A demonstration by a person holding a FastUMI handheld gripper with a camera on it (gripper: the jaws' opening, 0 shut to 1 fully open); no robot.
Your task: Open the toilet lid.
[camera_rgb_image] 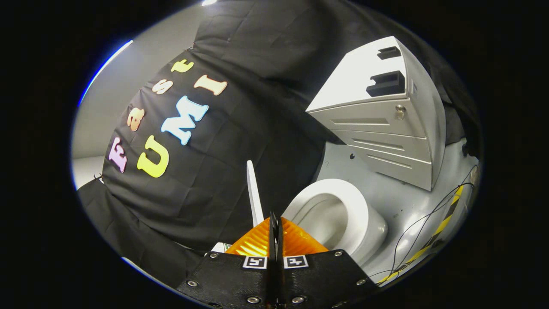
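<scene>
The grey metal drawer cabinet (386, 124) lay beyond the white round toilet bowl (339, 214). The thin white toilet lid (254, 193) stood up just ahead of the gripper (275, 223) — already open, I think. The fingers were pressed together, pinching nothing — their job looked done.

A grey metal drawer cabinet (377, 124) stands on the pale grey floor (399, 201), its three drawer fronts stacked one over another and a small round lock (399, 111) set at the corner of the top drawer. Two dark slotted blocks (386, 83) sit on the cabinet's flat top. Thin black cables (422, 225) trail across the floor near a strip of yellow-and-black hazard tape (446, 216). Black cloth (240, 141) hangs behind, with a pale wall (141, 73) beyond it.
</scene>
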